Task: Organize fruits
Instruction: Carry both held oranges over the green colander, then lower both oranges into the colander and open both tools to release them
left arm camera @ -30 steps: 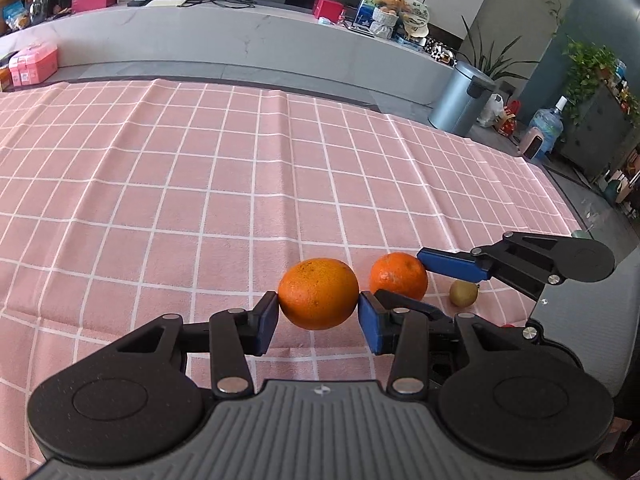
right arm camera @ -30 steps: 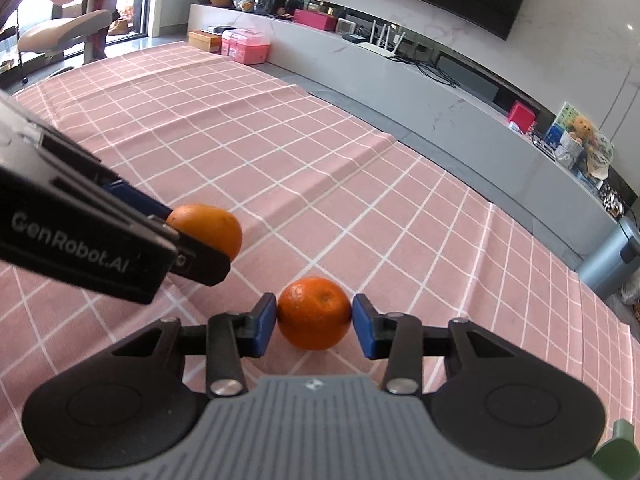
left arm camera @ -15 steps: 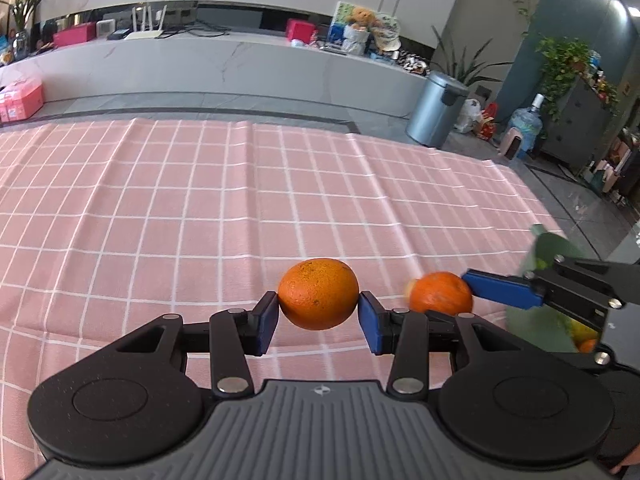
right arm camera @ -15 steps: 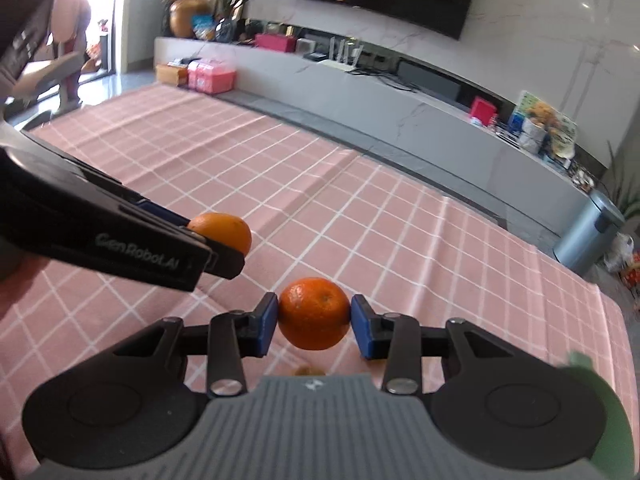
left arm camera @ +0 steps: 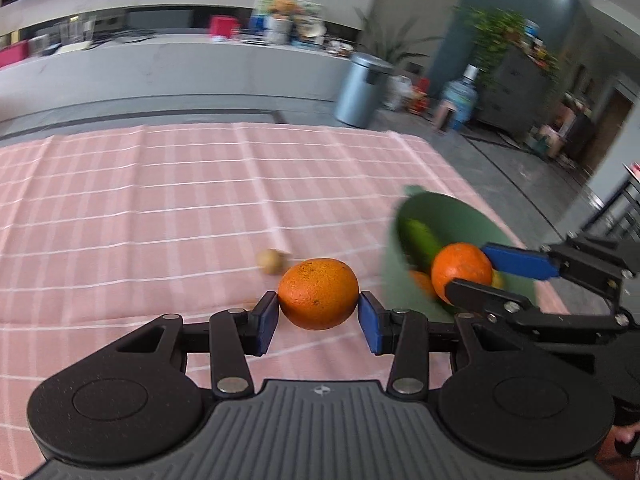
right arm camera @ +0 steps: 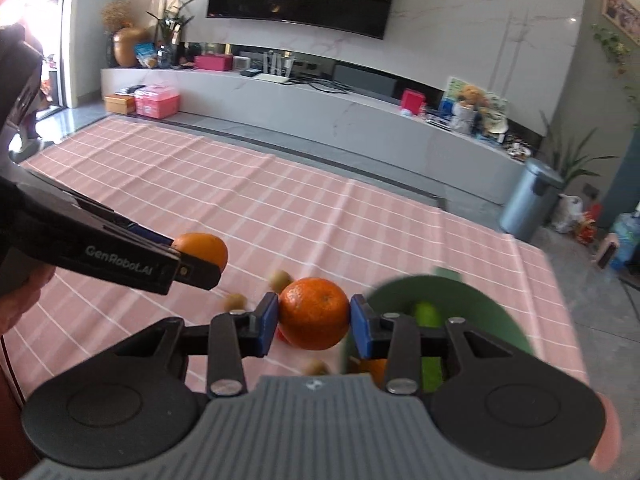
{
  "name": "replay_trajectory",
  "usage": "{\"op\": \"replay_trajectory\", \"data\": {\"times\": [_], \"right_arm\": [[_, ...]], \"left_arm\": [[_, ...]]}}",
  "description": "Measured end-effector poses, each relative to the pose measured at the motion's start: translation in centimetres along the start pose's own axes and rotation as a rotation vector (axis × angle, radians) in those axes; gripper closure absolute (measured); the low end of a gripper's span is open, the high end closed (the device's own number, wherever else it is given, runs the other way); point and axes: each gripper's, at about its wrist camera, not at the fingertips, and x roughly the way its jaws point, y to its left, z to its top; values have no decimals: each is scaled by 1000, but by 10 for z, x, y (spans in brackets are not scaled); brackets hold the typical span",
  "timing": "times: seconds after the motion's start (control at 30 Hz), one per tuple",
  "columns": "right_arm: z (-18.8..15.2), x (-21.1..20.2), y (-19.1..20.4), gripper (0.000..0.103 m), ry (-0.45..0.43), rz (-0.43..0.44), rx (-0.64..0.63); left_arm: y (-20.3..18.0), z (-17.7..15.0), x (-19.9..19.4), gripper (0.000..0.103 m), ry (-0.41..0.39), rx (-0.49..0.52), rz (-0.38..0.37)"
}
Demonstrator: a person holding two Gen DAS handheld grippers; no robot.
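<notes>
My left gripper (left arm camera: 318,314) is shut on a large orange (left arm camera: 318,293), held in the air above the pink checked cloth (left arm camera: 160,208). My right gripper (right arm camera: 314,318) is shut on a smaller orange (right arm camera: 314,313), lifted beside the green bowl (right arm camera: 480,308). In the left wrist view that smaller orange (left arm camera: 461,270) hangs over the near edge of the green bowl (left arm camera: 452,216), which holds a green fruit (left arm camera: 420,238) and other orange and yellow fruit. The right wrist view shows the left gripper's large orange (right arm camera: 204,249) at the left.
Small brown fruits lie on the cloth: one (left arm camera: 271,261) just beyond the large orange, several (right arm camera: 280,279) around the right gripper. The cloth's right edge drops to grey floor (left arm camera: 520,184). A long grey bench (right arm camera: 320,116) and a metal bin (right arm camera: 528,204) stand beyond the cloth.
Both grippers have lifted their oranges off the cloth and carried them to the right, toward the green bowl, which has come into view. Both grips stay closed.
</notes>
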Motion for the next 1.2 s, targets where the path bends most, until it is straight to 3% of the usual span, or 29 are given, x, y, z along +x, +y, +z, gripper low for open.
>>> {"op": "replay_trajectory", "data": {"times": [0.2, 0.47, 0.9, 1.2], "right_arm": [[-20, -18, -45, 68, 58, -61, 24], [-44, -27, -95, 68, 124, -100, 86], [-55, 2, -137, 67, 187, -21, 224], [-50, 16, -136, 67, 192, 12, 205]], "left_arm": [[-47, 7, 20, 54, 42, 93, -89], [-95, 18, 53, 54, 99, 209, -137], [-87, 23, 94, 54, 229, 201, -198], [-100, 15, 103, 54, 314, 273, -142]]}}
